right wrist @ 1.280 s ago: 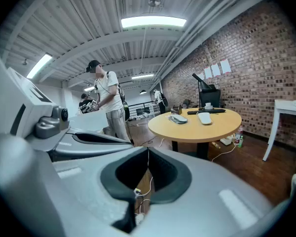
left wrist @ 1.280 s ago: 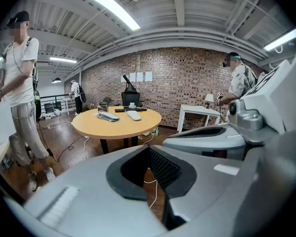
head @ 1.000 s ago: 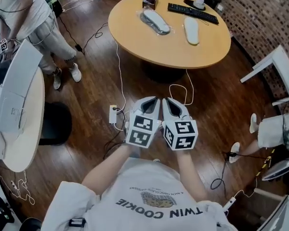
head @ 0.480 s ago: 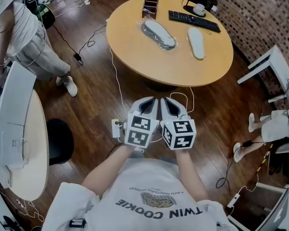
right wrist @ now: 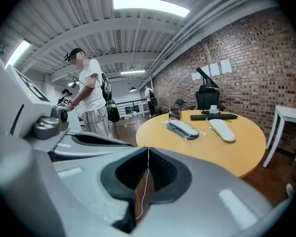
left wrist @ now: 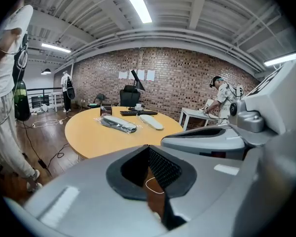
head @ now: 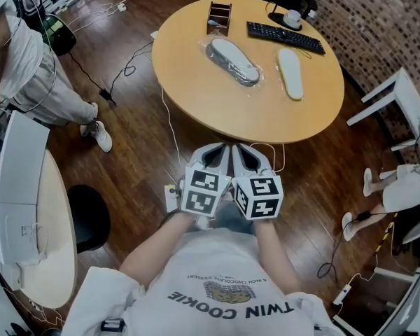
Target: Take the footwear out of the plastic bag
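On the round wooden table (head: 196, 82) lies a light slipper in a clear plastic bag (head: 232, 60) (left wrist: 119, 124) (right wrist: 183, 129). A bare white slipper (head: 290, 73) (left wrist: 151, 121) (right wrist: 222, 130) lies to its right. My left gripper (head: 220, 149) (left wrist: 149, 147) and right gripper (head: 243, 149) (right wrist: 148, 149) hang side by side over the floor, short of the table's near edge and pointing at it. Both are shut with nothing between the jaws. Each gripper view shows the other gripper's body beside it.
A black keyboard (head: 285, 37), a white cup (head: 292, 18) and a wooden organizer (head: 219, 17) stand at the table's far side. Cables and a power strip (head: 171, 196) lie on the floor below me. A standing person (head: 28, 68), a white desk (head: 21, 208) and a black stool (head: 91, 215) are at the left. A white table (head: 399, 103) is at the right.
The table has come nearer and lower in the head view as I move toward it. Both grippers stay side by side and shut.
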